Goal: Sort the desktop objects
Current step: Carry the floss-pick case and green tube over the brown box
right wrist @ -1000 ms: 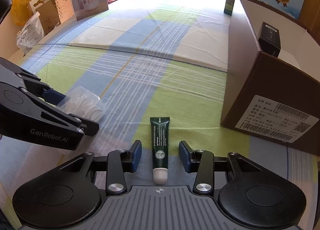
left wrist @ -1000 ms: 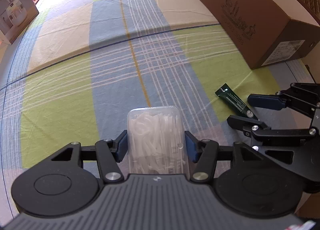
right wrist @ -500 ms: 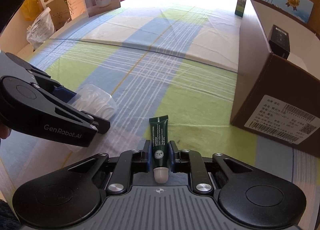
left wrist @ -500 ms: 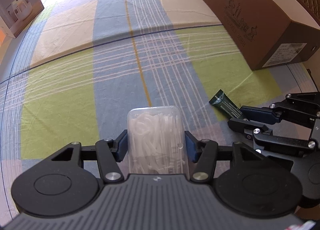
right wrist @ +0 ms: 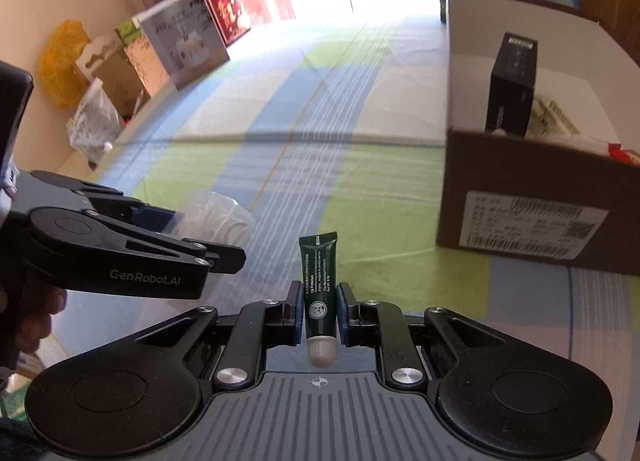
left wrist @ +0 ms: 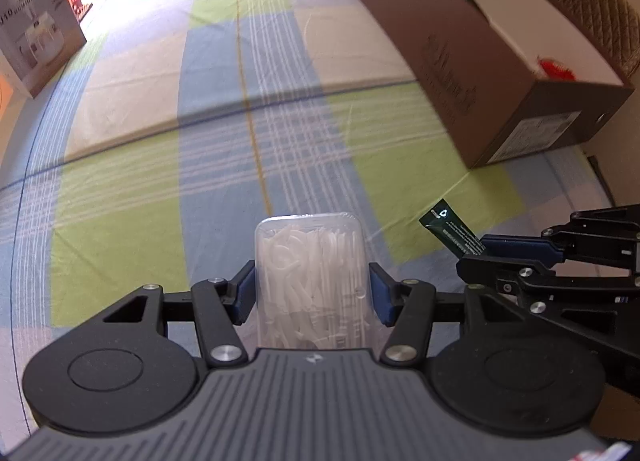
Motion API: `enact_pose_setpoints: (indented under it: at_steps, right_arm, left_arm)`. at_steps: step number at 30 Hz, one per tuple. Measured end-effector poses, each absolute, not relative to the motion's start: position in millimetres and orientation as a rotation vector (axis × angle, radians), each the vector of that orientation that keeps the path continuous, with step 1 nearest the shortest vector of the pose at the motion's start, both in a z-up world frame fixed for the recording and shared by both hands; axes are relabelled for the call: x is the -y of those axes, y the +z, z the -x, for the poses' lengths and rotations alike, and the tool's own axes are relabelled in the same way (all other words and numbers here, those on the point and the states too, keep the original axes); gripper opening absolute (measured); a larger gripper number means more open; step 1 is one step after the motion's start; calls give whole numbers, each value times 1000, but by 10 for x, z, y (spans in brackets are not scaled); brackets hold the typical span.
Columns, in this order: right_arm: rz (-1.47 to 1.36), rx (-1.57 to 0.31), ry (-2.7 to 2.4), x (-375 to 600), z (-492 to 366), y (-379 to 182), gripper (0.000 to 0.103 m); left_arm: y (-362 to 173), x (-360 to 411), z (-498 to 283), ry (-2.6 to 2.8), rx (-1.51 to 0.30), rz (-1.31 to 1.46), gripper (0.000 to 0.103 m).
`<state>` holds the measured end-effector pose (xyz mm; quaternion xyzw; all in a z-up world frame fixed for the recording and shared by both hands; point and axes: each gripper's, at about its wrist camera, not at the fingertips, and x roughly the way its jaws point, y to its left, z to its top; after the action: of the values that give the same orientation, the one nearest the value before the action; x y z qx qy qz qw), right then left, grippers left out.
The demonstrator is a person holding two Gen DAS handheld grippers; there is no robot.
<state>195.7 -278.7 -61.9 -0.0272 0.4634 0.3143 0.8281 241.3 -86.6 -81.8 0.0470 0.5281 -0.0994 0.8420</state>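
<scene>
left gripper [left wrist: 311, 295] has its blue pads pinching a clear plastic box of white floss picks [left wrist: 310, 273] from both sides, box sticking out past the fingertips over the plaid cloth [left wrist: 224, 133]. right gripper [right wrist: 319, 315] just to its right is clamped on a dark green tube [right wrist: 319, 281], white cap toward the camera, crimped end pointing far. far right: open cardboard box [right wrist: 532, 197] on the cloth with a black carton [right wrist: 512, 85] upright inside, well apart from both grippers.

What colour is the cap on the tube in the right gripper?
White, on a dark green tube; the cap shows best in the right wrist view.
</scene>
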Motion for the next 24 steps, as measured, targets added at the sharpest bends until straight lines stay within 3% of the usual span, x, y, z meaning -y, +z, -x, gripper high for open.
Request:
enact_pose_setpoints:
  at_steps: [24]
  right_arm:
    - [-126,-749,506,3980,-2440,411,14]
  left_arm:
    - [190,1992,-2666,-384,-849,-117,52]
